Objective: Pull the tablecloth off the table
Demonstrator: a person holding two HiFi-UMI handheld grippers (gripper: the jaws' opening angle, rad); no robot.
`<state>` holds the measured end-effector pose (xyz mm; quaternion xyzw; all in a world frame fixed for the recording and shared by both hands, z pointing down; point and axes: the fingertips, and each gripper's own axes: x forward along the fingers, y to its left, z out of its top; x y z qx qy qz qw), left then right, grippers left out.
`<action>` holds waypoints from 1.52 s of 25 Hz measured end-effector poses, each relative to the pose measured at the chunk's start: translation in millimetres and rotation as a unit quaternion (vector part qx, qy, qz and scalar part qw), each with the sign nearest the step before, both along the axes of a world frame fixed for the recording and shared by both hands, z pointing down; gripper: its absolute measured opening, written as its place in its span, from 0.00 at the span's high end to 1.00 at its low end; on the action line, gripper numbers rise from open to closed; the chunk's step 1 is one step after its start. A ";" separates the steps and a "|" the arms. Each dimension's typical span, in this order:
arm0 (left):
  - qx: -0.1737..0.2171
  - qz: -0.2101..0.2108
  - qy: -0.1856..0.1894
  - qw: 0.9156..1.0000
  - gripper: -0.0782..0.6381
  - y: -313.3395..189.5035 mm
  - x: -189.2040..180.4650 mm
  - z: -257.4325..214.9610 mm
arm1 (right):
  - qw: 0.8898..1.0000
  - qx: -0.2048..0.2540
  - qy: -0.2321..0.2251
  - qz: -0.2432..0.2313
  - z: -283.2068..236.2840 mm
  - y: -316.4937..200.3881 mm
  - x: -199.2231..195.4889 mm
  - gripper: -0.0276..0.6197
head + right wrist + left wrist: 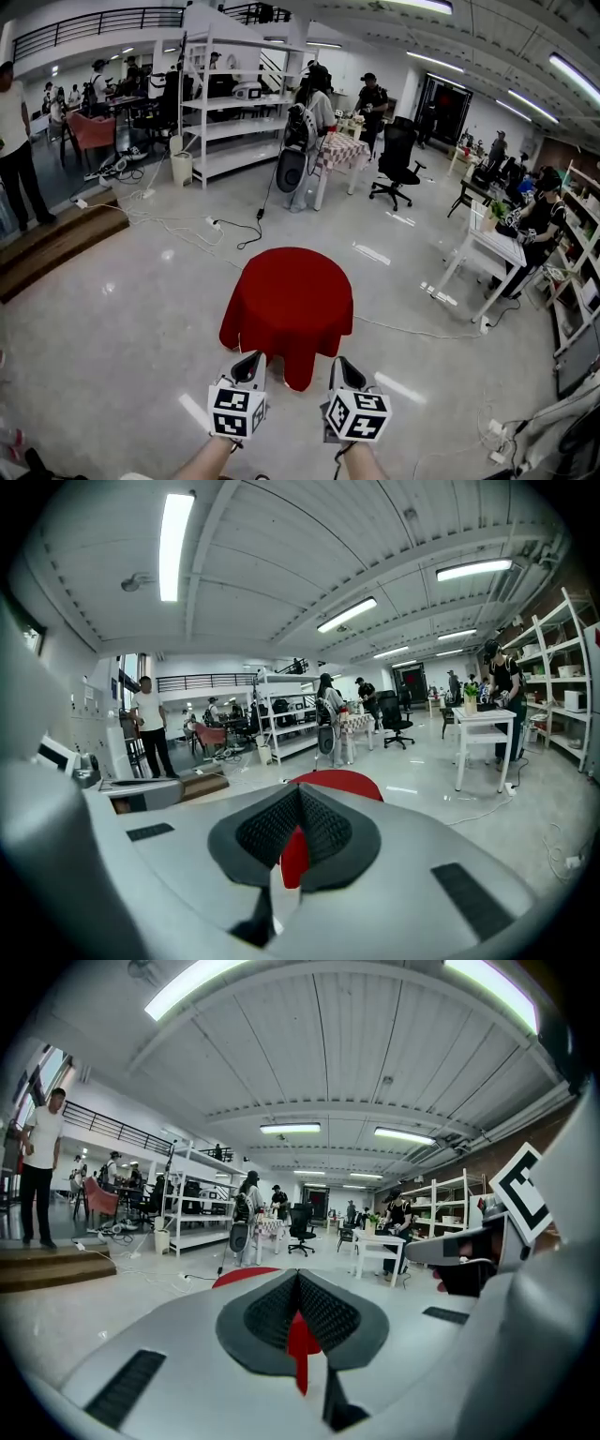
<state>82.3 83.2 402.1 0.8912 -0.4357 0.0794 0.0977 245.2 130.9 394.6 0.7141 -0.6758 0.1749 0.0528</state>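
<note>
A red tablecloth covers a small round table in the middle of the floor, its hem hanging in folds on the near side. My left gripper sits at the hem's near-left fold, jaws closed. My right gripper sits at the near-right fold, also closed. A sliver of the red tablecloth shows pinched between the dark pads in the left gripper view. The right gripper view shows the same red tablecloth between its pads, with the table top just beyond. The table itself is hidden under the cloth.
Grey glossy floor surrounds the table, crossed by cables. A white desk stands at the right, metal shelving at the back. A wooden step lies at the left. Several people stand at the far side and left.
</note>
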 end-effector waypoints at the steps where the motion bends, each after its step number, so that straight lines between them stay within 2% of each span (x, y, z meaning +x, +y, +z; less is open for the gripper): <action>1: -0.001 -0.001 -0.001 1.000 0.87 -1.0 0.6 2.1 | 1.000 -0.001 -0.002 0.000 2.5 -2.0 1.2 0.92; 10: -0.025 -0.009 -0.027 0.999 0.87 1.9 -9.6 18.1 | 0.999 -0.011 -0.030 -0.005 15.2 -8.6 -3.4 0.92; 19: -0.028 0.004 -0.012 1.000 0.87 -15.4 3.3 22.9 | 1.000 -0.016 -0.023 0.000 17.8 -23.2 5.4 0.92; 25: -0.020 0.013 0.003 1.000 0.87 -50.3 17.5 24.2 | 1.000 -0.017 -0.007 -0.002 19.9 -55.7 11.8 0.92; 38: -0.018 0.023 0.003 1.000 0.87 -157.6 33.6 21.8 | 1.000 -0.021 0.003 0.007 19.7 -155.5 27.6 0.92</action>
